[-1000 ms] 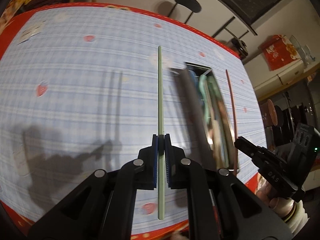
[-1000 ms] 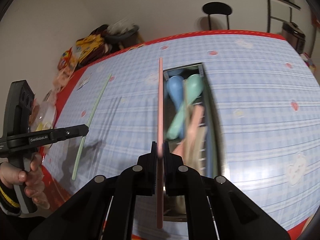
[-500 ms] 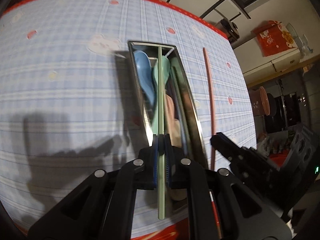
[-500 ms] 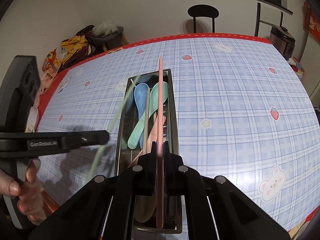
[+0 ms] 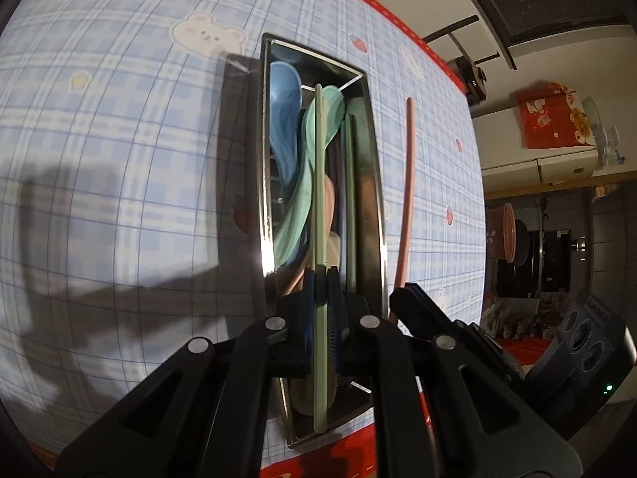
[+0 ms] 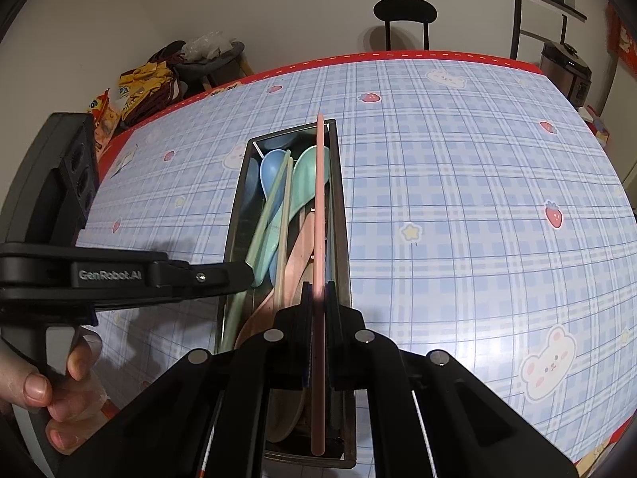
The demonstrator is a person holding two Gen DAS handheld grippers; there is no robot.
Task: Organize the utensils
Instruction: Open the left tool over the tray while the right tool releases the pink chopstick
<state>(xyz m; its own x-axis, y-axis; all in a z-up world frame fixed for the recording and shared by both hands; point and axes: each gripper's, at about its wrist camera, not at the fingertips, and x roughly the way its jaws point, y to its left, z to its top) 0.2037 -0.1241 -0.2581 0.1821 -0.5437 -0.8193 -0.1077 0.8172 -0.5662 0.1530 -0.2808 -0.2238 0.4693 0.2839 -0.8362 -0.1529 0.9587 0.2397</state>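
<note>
My left gripper is shut on a pale green chopstick that lies lengthwise over the metal tray. The tray holds a blue spoon, a green spoon, a pink spoon and another green chopstick. My right gripper is shut on a pink chopstick held above the right side of the tray. From the right wrist, the left gripper reaches in from the left with its green chopstick slanting over the spoons. From the left wrist, the pink chopstick shows just right of the tray.
The tray sits near the front edge of a table with a blue plaid cloth bordered in red. A person's hand grips the left handle. Behind the table stand a black chair, snack bags and a rice cooker.
My left gripper carried the green chopstick rightwards from over the bare cloth to over the tray and lower. The right gripper shifted slightly, bringing the pink chopstick over the tray's right side.
</note>
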